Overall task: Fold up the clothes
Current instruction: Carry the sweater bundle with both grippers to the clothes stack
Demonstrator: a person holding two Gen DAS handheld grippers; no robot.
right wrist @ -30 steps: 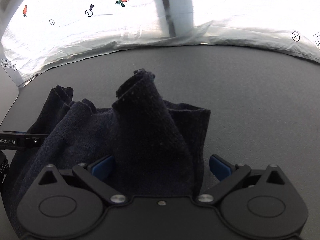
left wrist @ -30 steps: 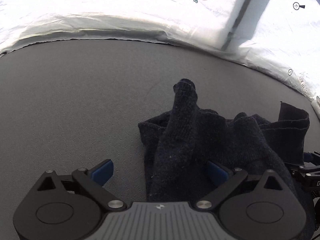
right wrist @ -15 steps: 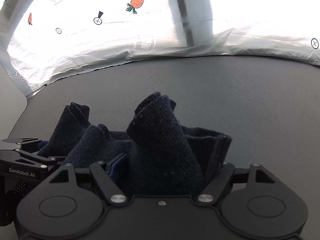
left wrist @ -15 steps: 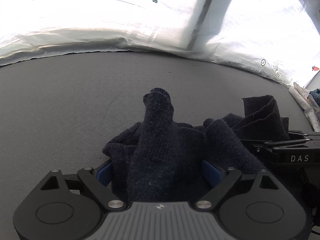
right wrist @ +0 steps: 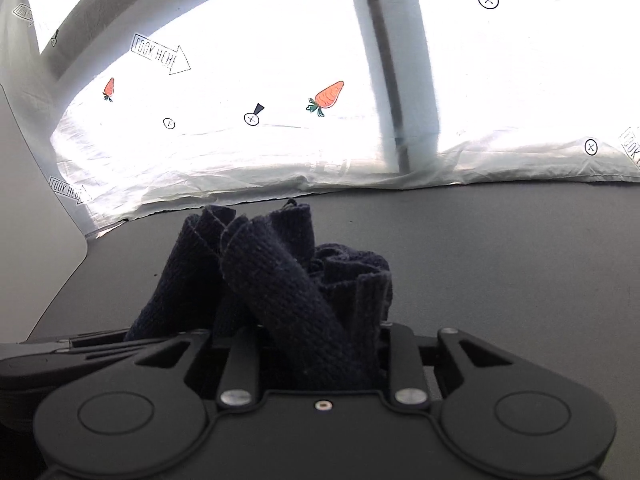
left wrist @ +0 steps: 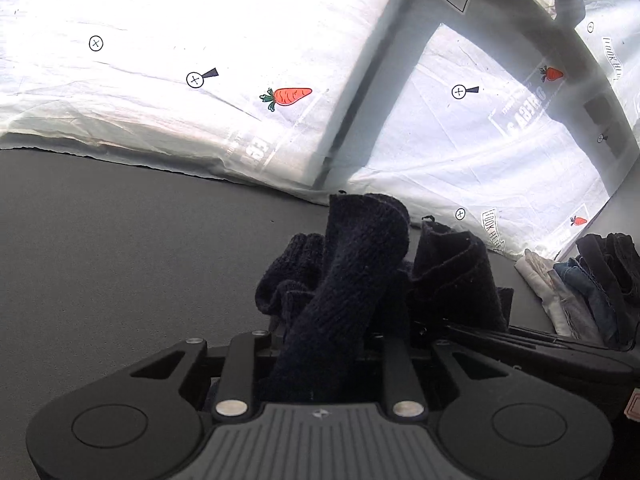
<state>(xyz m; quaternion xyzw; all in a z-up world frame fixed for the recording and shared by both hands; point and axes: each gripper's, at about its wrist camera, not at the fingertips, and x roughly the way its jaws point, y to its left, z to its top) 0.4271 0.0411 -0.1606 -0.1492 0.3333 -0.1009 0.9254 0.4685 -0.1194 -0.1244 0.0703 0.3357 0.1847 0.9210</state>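
Left gripper [left wrist: 320, 344] and right gripper [right wrist: 316, 344] side by side, jaws closing on bunched dark knit garment [left wrist: 360, 264], apparently lifted above the grey table [left wrist: 120, 260]; open surface left, folded pile [left wrist: 580, 280] at right edge
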